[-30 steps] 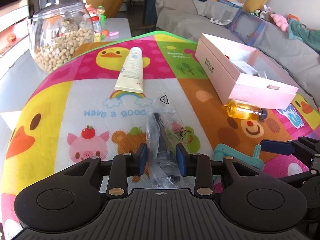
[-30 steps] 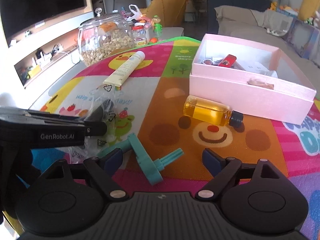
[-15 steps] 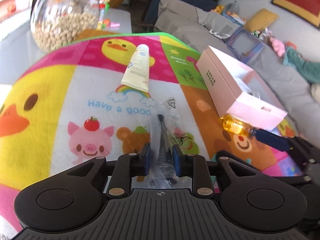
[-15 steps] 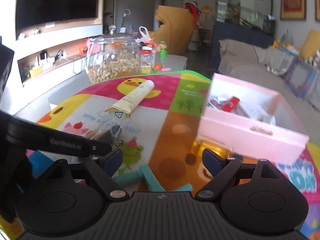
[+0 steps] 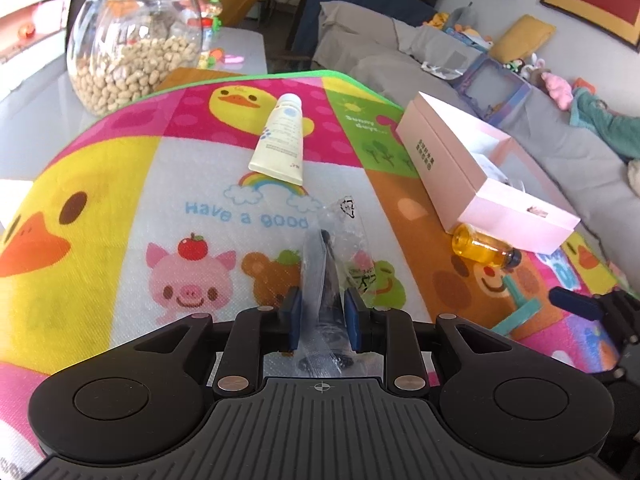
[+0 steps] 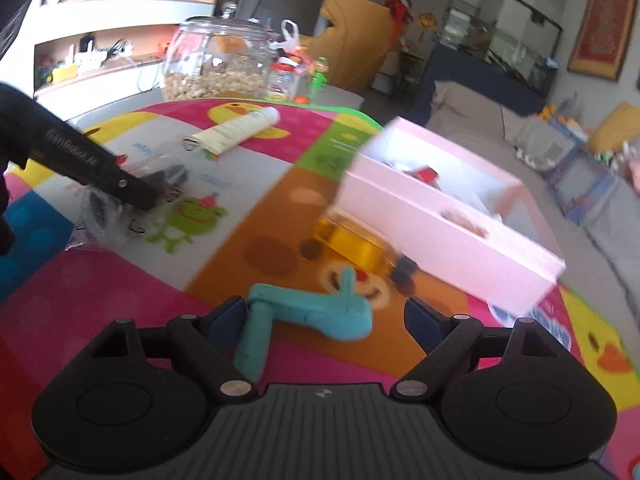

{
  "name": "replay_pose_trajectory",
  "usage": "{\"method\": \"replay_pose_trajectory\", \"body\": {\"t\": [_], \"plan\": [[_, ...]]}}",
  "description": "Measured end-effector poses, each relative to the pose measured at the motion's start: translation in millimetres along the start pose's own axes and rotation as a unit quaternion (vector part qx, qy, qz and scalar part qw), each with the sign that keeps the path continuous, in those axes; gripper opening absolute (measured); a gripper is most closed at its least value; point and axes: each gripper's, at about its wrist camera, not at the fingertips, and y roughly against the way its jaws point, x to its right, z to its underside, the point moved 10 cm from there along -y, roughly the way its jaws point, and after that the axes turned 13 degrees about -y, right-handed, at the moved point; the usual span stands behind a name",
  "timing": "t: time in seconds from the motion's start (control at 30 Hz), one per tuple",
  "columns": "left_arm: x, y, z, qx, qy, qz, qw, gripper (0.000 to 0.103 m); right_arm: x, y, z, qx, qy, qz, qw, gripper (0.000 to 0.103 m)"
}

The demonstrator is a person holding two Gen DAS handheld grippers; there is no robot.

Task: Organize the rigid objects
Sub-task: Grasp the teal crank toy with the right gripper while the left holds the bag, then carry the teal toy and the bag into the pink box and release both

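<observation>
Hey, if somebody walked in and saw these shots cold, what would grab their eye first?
Probably the bright cartoon mat covering the table, with its ducks and pig. Next, the left gripper closed on a clear plastic bag with something dark inside, near the mat's front. Then the open pink box on the right with an amber bottle lying against it, and the peanut jar at the back left.

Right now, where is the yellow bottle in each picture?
Left wrist: the bottle lies at right of middle, against the near end of the pink box.
Right wrist: the bottle lies near the middle, blurred, beside the box's front wall.
Shared landmark: the white tube on the mat.
</observation>
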Motion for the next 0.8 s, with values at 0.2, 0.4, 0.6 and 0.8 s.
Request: {"method": "replay_pose_trajectory", "body": {"t": [0.2,0.4,0.6,0.8], "plan": [[16,-2,2,0.004,-0.066,-0.054,0.9964,0.029,17,-8,-5,-0.045,-0.136,-0.090,0.986,0.087],[15,-2,2,0.003,-0.057,-0.072,0.9958,0.030,7,-29,-9,-0.045,-0.081,-0.074,0.993,0.086],[16,-4,0,0.003,-0.066,-0.076,0.9949,0.029,18,-18,-8,-0.041,-0.087,-0.074,0.993,0.070],[32,3,7,0.024,-0.108,-0.074,0.9911,0.027,41,20,-17,-0.022,-0.107,-0.073,0.991,0.070]]}}
